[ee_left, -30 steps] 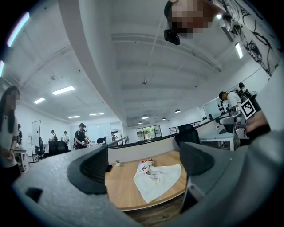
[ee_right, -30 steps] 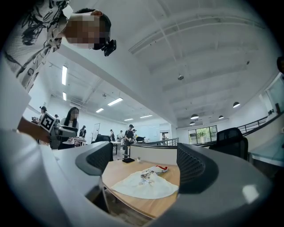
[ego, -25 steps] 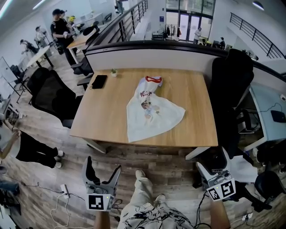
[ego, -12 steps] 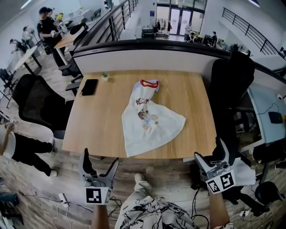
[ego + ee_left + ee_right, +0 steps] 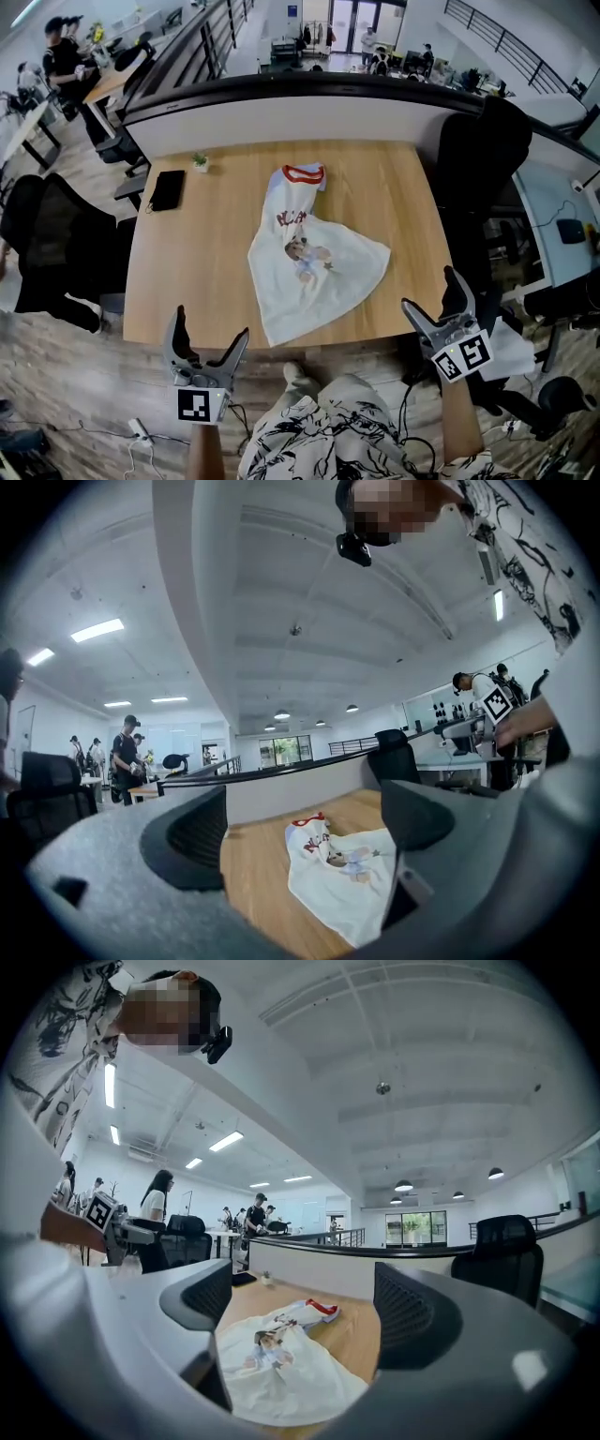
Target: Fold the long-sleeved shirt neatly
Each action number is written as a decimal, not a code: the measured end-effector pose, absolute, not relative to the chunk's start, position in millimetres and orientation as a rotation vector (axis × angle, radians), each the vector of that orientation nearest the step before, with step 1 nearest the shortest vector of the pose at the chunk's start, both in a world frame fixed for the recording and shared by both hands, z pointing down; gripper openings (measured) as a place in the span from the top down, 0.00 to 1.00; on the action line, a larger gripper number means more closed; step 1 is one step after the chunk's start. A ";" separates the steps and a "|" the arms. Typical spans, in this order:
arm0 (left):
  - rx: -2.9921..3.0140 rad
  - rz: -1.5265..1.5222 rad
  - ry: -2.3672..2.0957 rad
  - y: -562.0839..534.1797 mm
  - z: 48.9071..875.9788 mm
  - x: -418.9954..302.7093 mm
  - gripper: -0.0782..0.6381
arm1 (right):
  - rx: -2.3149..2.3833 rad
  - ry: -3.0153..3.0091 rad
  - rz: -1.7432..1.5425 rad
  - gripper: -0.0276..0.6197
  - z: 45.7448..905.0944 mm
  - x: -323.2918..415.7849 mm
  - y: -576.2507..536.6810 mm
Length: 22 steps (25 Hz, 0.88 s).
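White long-sleeved shirt (image 5: 309,258) lay crumpled mid-bench (image 5: 187,272), red collar at the far end, left gripper (image 5: 204,352) and right gripper (image 5: 437,305) hung short of the near edge, jaws apart, empty, black phone (image 5: 167,189) far left.

— What's ahead of me?
— Wooden table (image 5: 187,272). Far-left corner: flat black device (image 5: 167,189), small potted plant (image 5: 200,161) near it.
— Around it?
— Black chair (image 5: 478,178) on my right, second chair (image 5: 56,244) on my left. People (image 5: 58,42) beyond the railing (image 5: 202,37).
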<state>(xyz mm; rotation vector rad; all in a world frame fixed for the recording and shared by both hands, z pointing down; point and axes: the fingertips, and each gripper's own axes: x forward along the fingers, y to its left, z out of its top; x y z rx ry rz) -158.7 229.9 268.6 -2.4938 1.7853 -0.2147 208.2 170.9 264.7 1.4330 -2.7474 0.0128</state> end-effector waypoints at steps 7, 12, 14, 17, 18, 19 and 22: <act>-2.627 -0.300 1.921 206.7 332.4 -149.2 0.19 | 1.307 -2.644 0.209 0.24 333.9 216.6 105.1; -2.751 -0.356 2.127 207.3 398.0 -134.2 0.19 | 1.111 -2.535 0.352 0.27 405.3 228.9 49.7; -2.777 -0.405 2.198 209.7 422.6 -128.2 0.19 | 1.015 -2.489 0.400 0.32 436.3 231.0 31.6; -2.804 -0.492 2.307 216.8 462.7 -124.1 0.19 | 0.914 -2.398 0.446 0.34 483.8 235.9 10.1; -2.810 -0.518 2.347 220.2 476.3 -123.9 0.19 | 0.888 -2.367 0.469 0.34 498.9 238.6 4.5; -2.820 -0.536 2.390 223.4 489.6 -123.6 0.19 | 0.866 -2.341 0.501 0.34 513.2 241.5 -0.3; -2.867 -0.561 2.514 232.7 524.3 -119.2 0.19 | 0.800 -2.276 0.604 0.36 551.3 249.0 -9.2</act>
